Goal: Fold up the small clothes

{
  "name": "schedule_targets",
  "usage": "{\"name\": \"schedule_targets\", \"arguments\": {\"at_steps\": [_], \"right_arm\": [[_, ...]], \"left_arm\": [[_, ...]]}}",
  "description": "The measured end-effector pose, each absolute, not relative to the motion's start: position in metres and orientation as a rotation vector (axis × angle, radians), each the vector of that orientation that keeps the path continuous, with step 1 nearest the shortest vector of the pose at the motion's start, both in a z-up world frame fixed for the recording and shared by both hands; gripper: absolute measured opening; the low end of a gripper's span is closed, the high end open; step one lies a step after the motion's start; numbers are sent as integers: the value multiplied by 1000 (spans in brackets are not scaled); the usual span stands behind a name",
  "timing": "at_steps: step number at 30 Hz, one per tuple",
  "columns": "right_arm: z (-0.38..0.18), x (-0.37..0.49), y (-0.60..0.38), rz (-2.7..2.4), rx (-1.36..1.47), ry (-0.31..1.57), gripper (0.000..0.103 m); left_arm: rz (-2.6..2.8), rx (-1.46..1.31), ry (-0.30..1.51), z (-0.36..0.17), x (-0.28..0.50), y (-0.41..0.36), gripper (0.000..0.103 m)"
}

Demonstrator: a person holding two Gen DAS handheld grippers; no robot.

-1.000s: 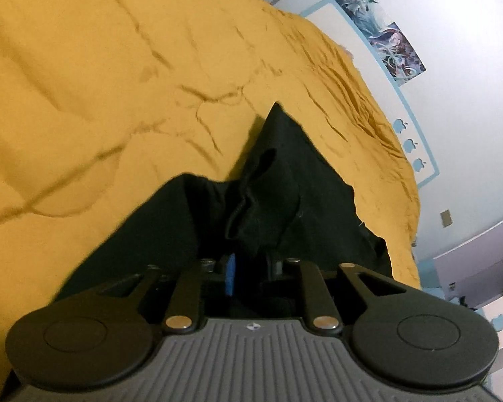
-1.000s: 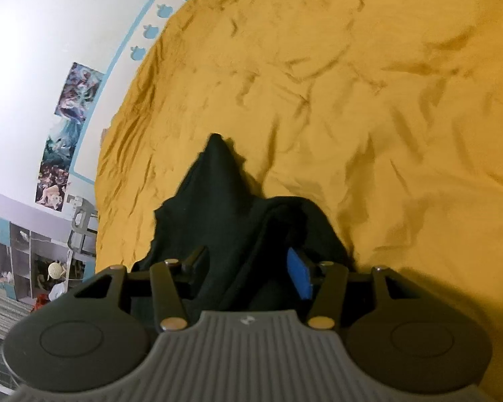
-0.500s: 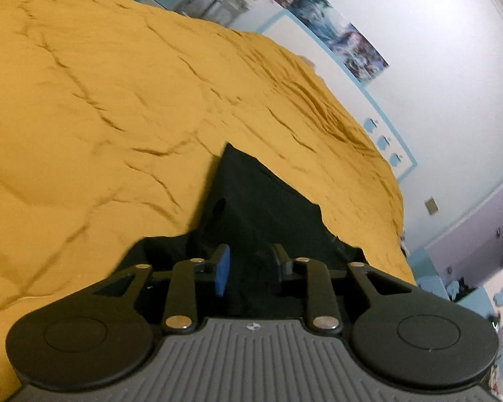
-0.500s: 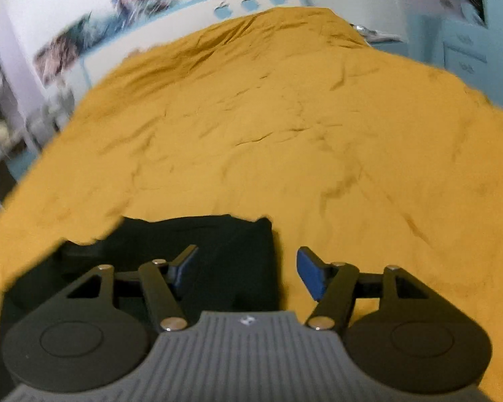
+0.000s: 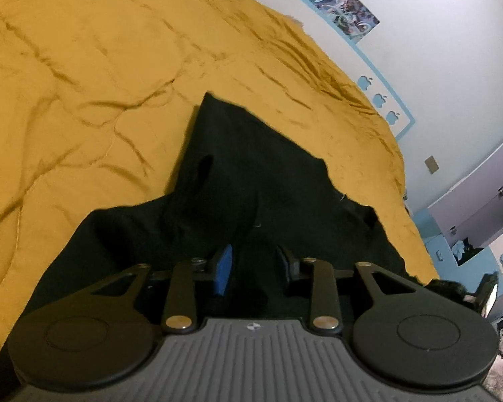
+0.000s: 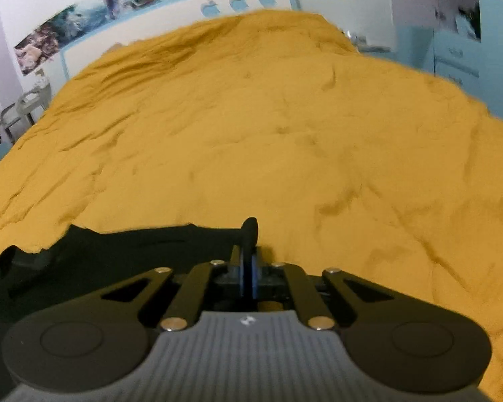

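Note:
A black garment [image 5: 251,184] lies crumpled on the mustard-yellow bedspread [image 5: 84,83], one pointed corner reaching away from me. My left gripper [image 5: 255,264] is open just over the near part of the cloth, a raised fold between its jaws. In the right wrist view the garment [image 6: 117,251] lies flat at the lower left. My right gripper [image 6: 249,261] is shut on the garment's right edge, and a small dark fold sticks up above its fingertips.
The bedspread [image 6: 268,134] fills most of both views, wrinkled all over. A white wall with posters [image 5: 345,10] and blue apple stickers [image 5: 380,100] runs along the far side. Blue furniture [image 6: 469,57] stands past the bed's right edge.
My right gripper swung to face across the bed and closed on the garment's edge. My left gripper opened, letting go of the cloth, and stays over it.

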State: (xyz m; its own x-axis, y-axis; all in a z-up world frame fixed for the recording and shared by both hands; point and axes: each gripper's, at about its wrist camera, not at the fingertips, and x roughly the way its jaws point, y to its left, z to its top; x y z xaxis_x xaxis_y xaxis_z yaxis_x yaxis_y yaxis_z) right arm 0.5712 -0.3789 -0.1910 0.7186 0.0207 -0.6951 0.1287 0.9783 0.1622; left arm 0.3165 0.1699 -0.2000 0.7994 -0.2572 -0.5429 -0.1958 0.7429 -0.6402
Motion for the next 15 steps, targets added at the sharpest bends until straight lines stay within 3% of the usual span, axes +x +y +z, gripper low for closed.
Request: {"name": "schedule_targets", "arguments": {"at_steps": [5, 6, 7, 9, 11, 15], "right_arm": [[-205, 570, -378, -97, 188, 761, 2], [-202, 567, -377, -108, 173, 752, 8], [-193, 561, -375, -125, 153, 733, 22], [-170, 538, -372, -79, 135, 671, 32], [-151, 508, -372, 60, 178, 642, 36], [-143, 453, -370, 282, 286, 753, 40]], "left_arm": [[-39, -787, 680, -203, 317, 175, 34], [-40, -791, 689, -200, 317, 176, 34], [-43, -789, 690, -196, 317, 176, 37], [-55, -766, 673, -184, 312, 174, 43], [-75, -742, 654, -176, 307, 170, 52], [-70, -717, 687, -177, 309, 166, 54]]}}
